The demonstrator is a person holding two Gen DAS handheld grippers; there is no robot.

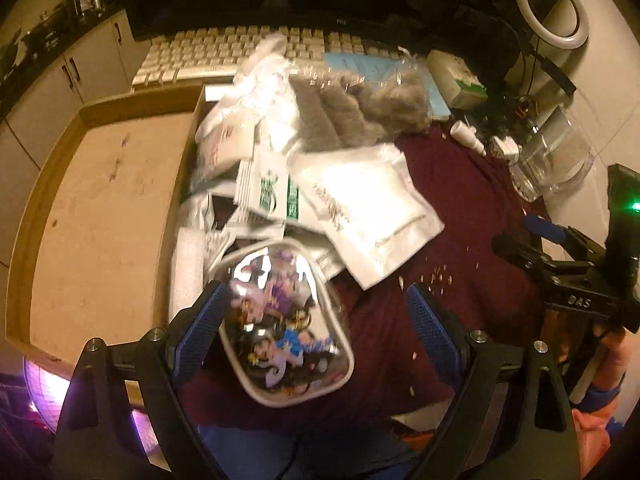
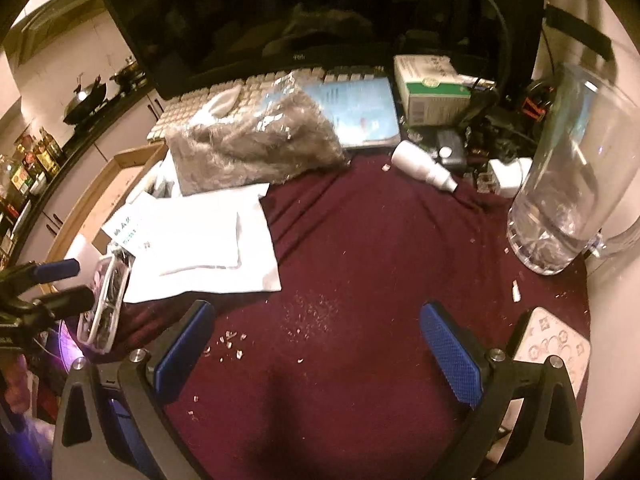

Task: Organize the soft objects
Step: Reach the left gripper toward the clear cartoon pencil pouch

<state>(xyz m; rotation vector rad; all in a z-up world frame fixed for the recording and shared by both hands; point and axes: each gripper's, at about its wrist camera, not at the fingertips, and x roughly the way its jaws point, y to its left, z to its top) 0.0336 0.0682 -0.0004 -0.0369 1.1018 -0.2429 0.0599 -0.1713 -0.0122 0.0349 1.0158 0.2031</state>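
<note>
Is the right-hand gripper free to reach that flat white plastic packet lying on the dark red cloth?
Probably yes. The right gripper is open and empty, and only bare dark red cloth with small crumbs lies between it and the flat white plastic packet, whose near edge lies uncovered.

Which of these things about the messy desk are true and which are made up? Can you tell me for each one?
1. The cloth on the desk is dark red. True.
2. The right gripper is squeezing the white pouch. False: its jaws are wide apart over bare cloth, holding nothing.
3. A clear pouch with cartoon pictures sits between the fingers of the left gripper. True.
4. The furry grey bag lies inside the cardboard box. False: it lies by the keyboard, beside the box.
5. A clear plastic jug stands on the right side of the desk. True.
</note>
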